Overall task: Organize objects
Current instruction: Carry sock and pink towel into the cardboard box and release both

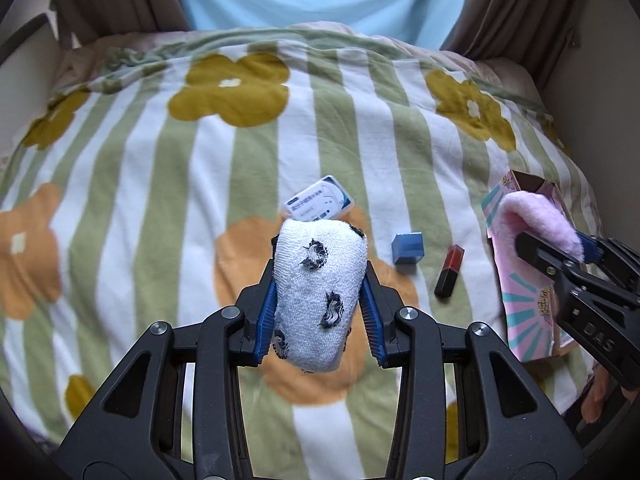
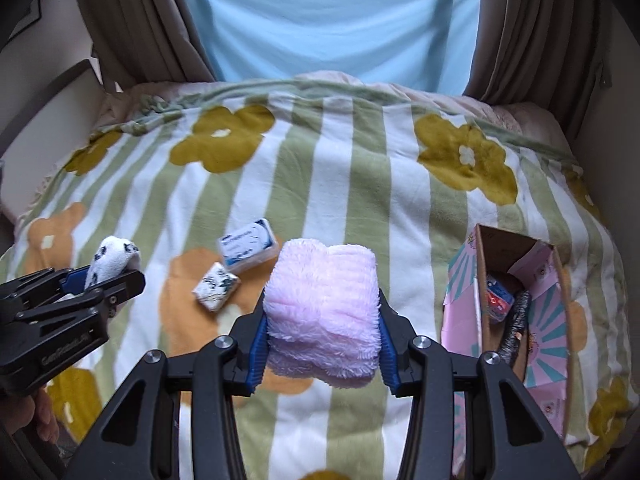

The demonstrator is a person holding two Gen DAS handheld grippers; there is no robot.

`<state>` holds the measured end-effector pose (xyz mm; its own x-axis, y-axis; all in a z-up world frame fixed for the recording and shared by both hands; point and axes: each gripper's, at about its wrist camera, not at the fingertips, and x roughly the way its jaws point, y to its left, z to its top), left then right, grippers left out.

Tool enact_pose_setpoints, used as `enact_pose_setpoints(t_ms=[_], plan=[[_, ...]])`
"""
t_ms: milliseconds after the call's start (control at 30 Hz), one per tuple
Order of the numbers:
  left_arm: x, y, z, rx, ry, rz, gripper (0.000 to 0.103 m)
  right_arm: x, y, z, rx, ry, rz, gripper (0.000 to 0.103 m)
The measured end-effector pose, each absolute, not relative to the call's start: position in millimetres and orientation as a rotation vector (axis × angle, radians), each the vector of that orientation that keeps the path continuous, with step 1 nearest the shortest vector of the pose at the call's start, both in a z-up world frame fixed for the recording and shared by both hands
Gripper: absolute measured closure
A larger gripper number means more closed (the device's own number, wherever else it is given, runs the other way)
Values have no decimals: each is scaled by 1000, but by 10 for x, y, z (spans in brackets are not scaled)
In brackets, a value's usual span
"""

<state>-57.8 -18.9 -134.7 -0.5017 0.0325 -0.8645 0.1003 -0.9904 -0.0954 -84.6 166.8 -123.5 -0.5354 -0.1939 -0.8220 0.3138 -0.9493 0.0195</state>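
L gripper [image 1: 320, 280] clamped on white sock roll [image 1: 318, 296]; R gripper [image 2: 322, 316] clamped on pink fluffy roll [image 2: 322, 312]. Risks: soft rolls slipping from pads; snagging rim of narrow box [image 2: 480, 280], tipping it on blanket [image 2: 360, 168].

White black-patterned sock [image 1: 318, 296] and fluffy pink sock [image 2: 322, 314], each rolled, held above the blanket.

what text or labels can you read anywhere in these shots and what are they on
"DAS": raised letters on the right gripper body, seen from the left wrist view.
Embossed lettering on the left gripper body, right wrist view: too blurred to read.
White and blue packet: printed lines, too small to read.
Pink box: yellow logo on its side, not legible.
Blue cube and lipstick: no text visible.
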Motion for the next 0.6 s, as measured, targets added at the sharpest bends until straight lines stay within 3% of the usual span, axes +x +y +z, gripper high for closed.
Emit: enact_pose_setpoints(t_ms=[600], plan=[[-428,139,-734,1526,127,-2713,69,-619,1949,-806,1306,124,-2459,61]])
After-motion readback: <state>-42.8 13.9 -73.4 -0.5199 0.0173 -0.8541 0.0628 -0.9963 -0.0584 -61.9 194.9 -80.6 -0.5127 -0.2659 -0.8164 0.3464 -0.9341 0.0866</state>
